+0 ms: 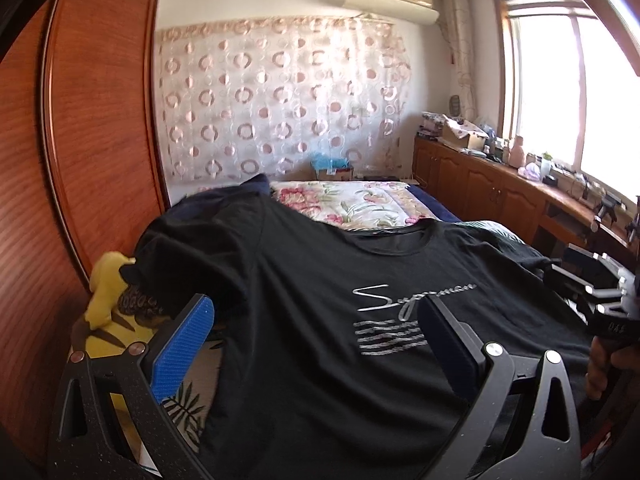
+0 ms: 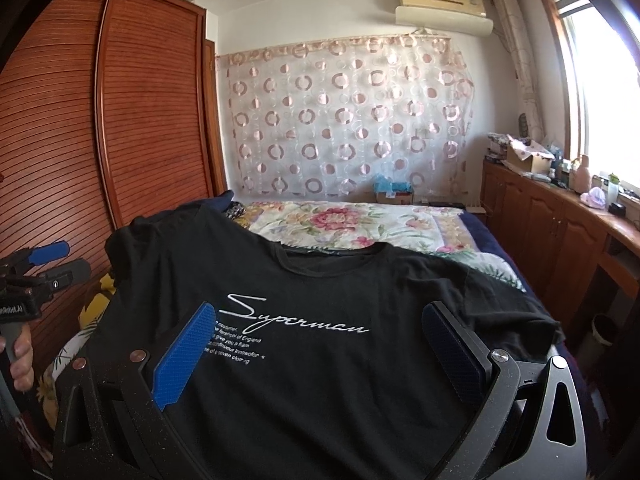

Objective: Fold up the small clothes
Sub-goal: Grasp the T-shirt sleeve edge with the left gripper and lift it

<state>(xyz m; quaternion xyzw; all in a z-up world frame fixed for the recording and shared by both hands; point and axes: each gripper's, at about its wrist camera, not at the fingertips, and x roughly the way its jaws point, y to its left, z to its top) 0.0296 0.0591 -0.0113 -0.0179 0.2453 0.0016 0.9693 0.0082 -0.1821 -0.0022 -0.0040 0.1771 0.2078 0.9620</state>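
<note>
Black T-shirt (image 2: 320, 340), front up with its white script print showing, lies spread over the bed directly ahead of and beneath both pairs of tongs, its collar on the far side and its hem nearest to them. Left tongs (image 1: 316, 344) stand wide open, gripping nothing, with the blue pad (image 1: 182, 350) on their left finger out past the shirt's left side seam and the right finger over the printed chest; right tongs (image 2: 320, 350) are likewise spread apart and empty, straddling the print. Laid flat this way, the shirt is likely arranged so the sides can be brought inward, and the open tongs look ready to choose an edge rather than committed to one. To the left of the left tongs, the sleeve (image 1: 192, 248) rides up in a hump over a yellow plush toy (image 1: 106, 300), so that side is not flat and may need smoothing or lifting clear first. To the right of the right tongs, the other sleeve (image 2: 516, 312) drapes toward the bed's edge, beyond which a wooden cabinet run (image 2: 560, 232) leaves a narrow aisle. Beyond the tongs, past the collar, a floral quilt (image 2: 340, 224) gives open room for sliding cloth forward. A wooden wardrobe (image 2: 100, 140) stands close on the left, limiting sideways swing there. A hand (image 2: 20, 354) holding the left tool's handle shows at the right view's left edge, so the two tools are near each other.
</note>
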